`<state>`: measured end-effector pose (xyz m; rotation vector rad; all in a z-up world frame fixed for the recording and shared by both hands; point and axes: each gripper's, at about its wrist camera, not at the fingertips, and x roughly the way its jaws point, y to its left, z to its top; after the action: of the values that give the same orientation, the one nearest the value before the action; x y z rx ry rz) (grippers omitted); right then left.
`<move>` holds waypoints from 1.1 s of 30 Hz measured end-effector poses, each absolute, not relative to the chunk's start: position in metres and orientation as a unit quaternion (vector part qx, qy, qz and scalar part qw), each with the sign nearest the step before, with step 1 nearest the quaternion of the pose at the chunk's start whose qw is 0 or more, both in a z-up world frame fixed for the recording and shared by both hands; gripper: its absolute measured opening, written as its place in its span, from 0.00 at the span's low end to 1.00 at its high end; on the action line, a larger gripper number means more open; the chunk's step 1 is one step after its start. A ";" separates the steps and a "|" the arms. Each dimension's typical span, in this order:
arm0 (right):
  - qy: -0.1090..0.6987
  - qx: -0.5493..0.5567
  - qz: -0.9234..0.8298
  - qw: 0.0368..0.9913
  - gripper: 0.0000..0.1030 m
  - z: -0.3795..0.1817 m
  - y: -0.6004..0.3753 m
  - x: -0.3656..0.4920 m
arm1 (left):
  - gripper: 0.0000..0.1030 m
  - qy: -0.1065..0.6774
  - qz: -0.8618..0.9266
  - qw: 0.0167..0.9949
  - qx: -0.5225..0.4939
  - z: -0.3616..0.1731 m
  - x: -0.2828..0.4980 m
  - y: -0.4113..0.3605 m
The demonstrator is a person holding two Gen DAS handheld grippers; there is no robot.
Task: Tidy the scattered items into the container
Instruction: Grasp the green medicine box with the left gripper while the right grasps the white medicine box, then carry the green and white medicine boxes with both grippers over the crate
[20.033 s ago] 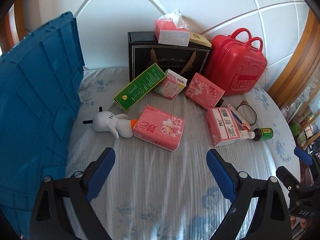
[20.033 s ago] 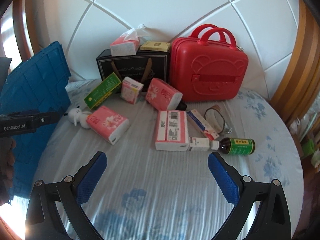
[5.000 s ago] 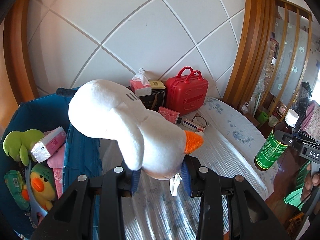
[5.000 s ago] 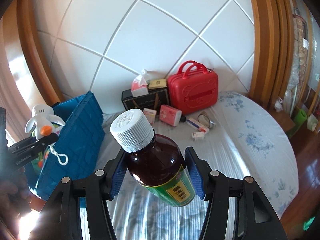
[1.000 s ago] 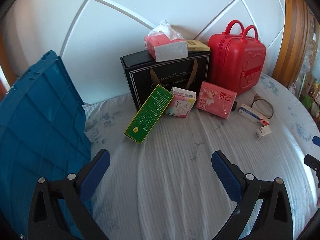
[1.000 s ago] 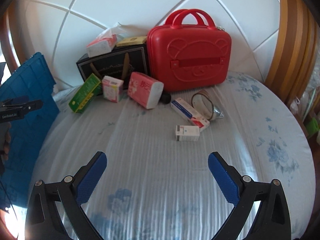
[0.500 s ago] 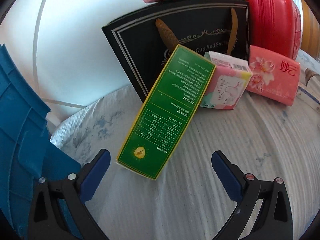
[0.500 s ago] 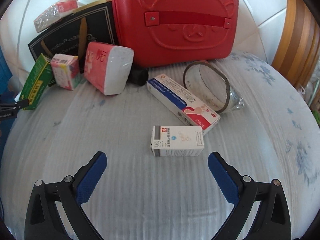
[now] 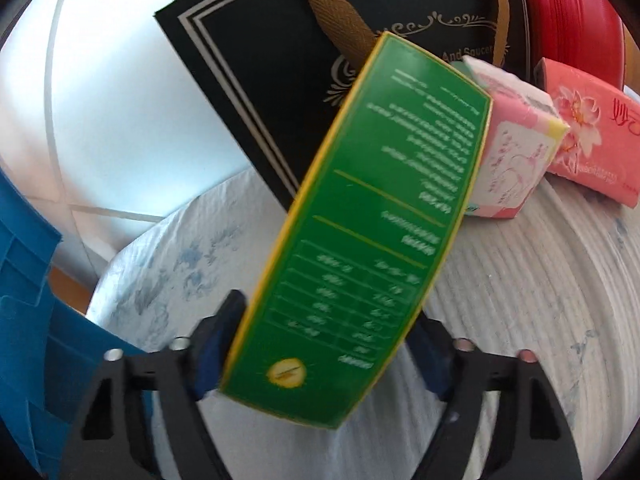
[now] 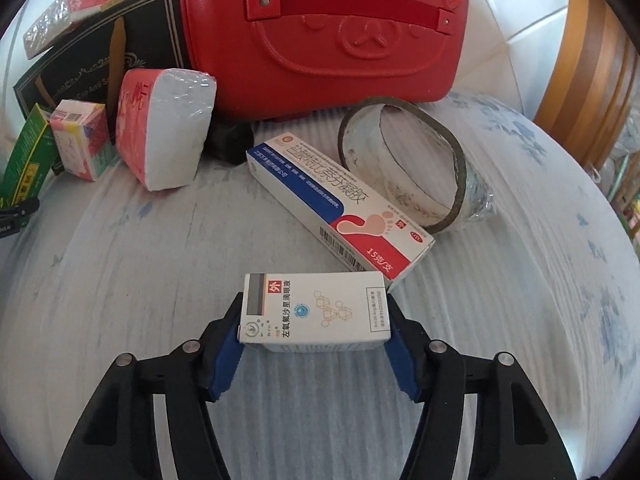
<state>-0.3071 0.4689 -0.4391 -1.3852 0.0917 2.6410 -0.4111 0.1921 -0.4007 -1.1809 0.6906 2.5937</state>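
My left gripper [image 9: 320, 344] is shut on the long green box [image 9: 360, 240]; its blue pads press both long sides near its lower end, and its far end leans by the black gift box [image 9: 280, 60]. The blue container [image 9: 24, 320] stands at the far left. My right gripper [image 10: 316, 344] is shut on the small white medicine box [image 10: 316, 312], which lies crosswise between the pads on the bed. The green box also shows at the left edge of the right wrist view [image 10: 24, 160].
A small pink carton [image 9: 508, 152] and a pink tissue pack [image 9: 592, 128] lie right of the green box. A long blue-and-white ointment box [image 10: 340, 200], a tape roll [image 10: 404, 160], a black cap [image 10: 230, 140] and a red case [image 10: 320, 32] lie beyond the white box.
Both grippers have moved forward and closed: the left on the green box, the right on the small white medicine box. Half a second ago both were open.
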 end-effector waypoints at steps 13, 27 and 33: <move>0.056 -0.472 0.878 0.061 0.59 -0.411 0.470 -0.274 | 0.50 0.187 0.879 0.128 -0.420 -0.370 -0.357 0.184; 0.058 -0.488 0.869 0.057 0.59 -0.363 0.463 -0.197 | 0.50 0.138 0.877 0.141 -0.439 -0.331 -0.262 0.177; 0.057 -0.481 0.873 0.059 0.59 -0.325 0.462 -0.166 | 0.50 0.117 0.878 0.143 -0.442 -0.300 -0.222 0.172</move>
<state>-0.1660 0.4621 -0.3254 -1.4558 0.1718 2.6438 -0.2222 0.1720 -0.3001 -1.2734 0.3386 2.5317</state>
